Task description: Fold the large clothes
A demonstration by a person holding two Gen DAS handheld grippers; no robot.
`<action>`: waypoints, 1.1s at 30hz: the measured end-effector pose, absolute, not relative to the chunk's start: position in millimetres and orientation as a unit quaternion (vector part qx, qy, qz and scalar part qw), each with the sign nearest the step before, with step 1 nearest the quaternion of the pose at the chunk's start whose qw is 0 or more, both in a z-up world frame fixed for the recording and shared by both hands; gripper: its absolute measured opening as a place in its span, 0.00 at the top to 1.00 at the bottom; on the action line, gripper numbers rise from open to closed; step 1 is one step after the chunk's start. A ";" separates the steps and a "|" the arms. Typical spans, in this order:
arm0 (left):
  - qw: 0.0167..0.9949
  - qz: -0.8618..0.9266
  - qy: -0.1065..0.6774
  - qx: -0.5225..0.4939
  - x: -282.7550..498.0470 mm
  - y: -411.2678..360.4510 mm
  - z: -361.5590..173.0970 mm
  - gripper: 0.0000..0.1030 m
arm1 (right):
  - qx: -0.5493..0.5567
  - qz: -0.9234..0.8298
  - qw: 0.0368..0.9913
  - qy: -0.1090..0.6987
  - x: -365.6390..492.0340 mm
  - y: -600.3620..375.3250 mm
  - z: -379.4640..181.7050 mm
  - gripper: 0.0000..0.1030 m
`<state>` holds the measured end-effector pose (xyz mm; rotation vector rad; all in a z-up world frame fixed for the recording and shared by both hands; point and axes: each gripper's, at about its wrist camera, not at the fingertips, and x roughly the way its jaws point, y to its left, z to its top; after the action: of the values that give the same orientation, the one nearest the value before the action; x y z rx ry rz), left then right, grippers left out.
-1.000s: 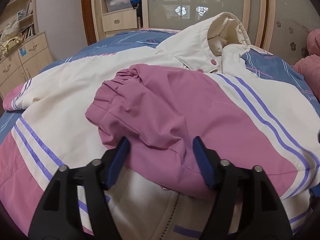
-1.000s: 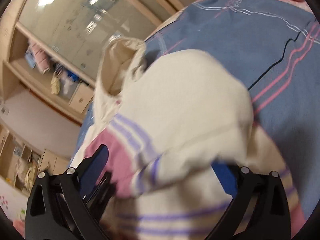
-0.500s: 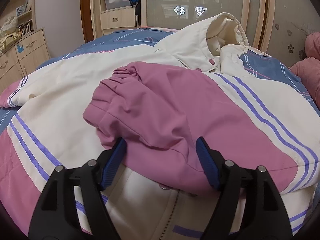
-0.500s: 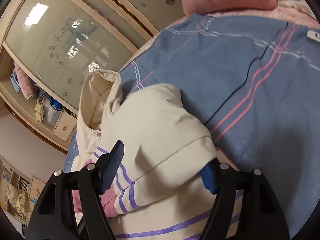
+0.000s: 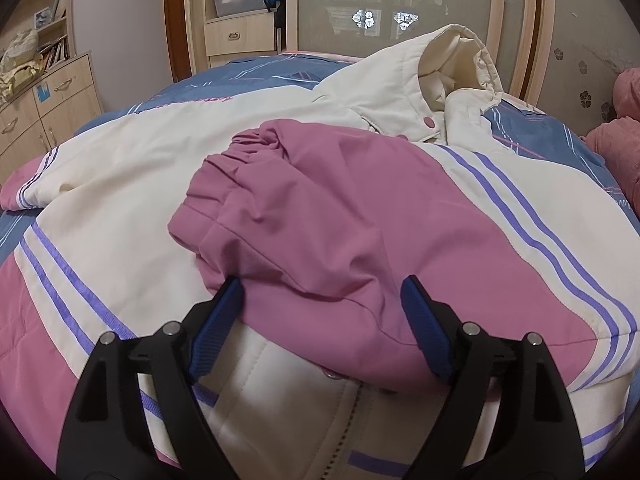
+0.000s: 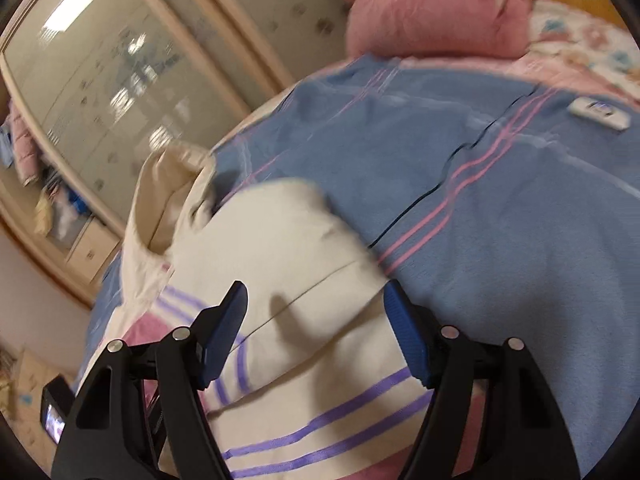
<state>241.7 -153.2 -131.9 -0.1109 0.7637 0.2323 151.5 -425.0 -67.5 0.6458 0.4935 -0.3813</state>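
A large cream jacket (image 5: 132,184) with pink panels and purple stripes lies spread on the bed, hood (image 5: 452,64) at the far end. Its pink sleeve (image 5: 320,216) is folded across the chest, cuff toward the left. My left gripper (image 5: 322,308) is open, its blue fingers on either side of the sleeve's near edge, just above the fabric. In the right wrist view the jacket's cream shoulder (image 6: 280,248) lies folded inward. My right gripper (image 6: 316,320) is open over it, holding nothing.
The bed has a blue cover (image 6: 500,208) with pink stripes. Pink pillows (image 6: 432,4) sit at the head. A small white object (image 6: 598,114) lies on the cover. A mirrored wardrobe (image 5: 392,16) and wooden drawers (image 5: 44,108) stand beyond the bed.
My right gripper has let the cream shoulder drop flat and has drawn back and swung toward the pillows. My left gripper has stayed open at the pink sleeve, barely shifting.
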 end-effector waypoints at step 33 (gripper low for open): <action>0.900 0.037 0.433 0.030 277.1 -174.9 -131.6 0.20 | 0.136 -0.097 0.913 0.373 240.2 -379.8 -101.8 0.31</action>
<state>277.1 -174.9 -131.6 0.0629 0.8968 0.0763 240.2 -379.8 -101.8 0.2807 0.7685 -0.1995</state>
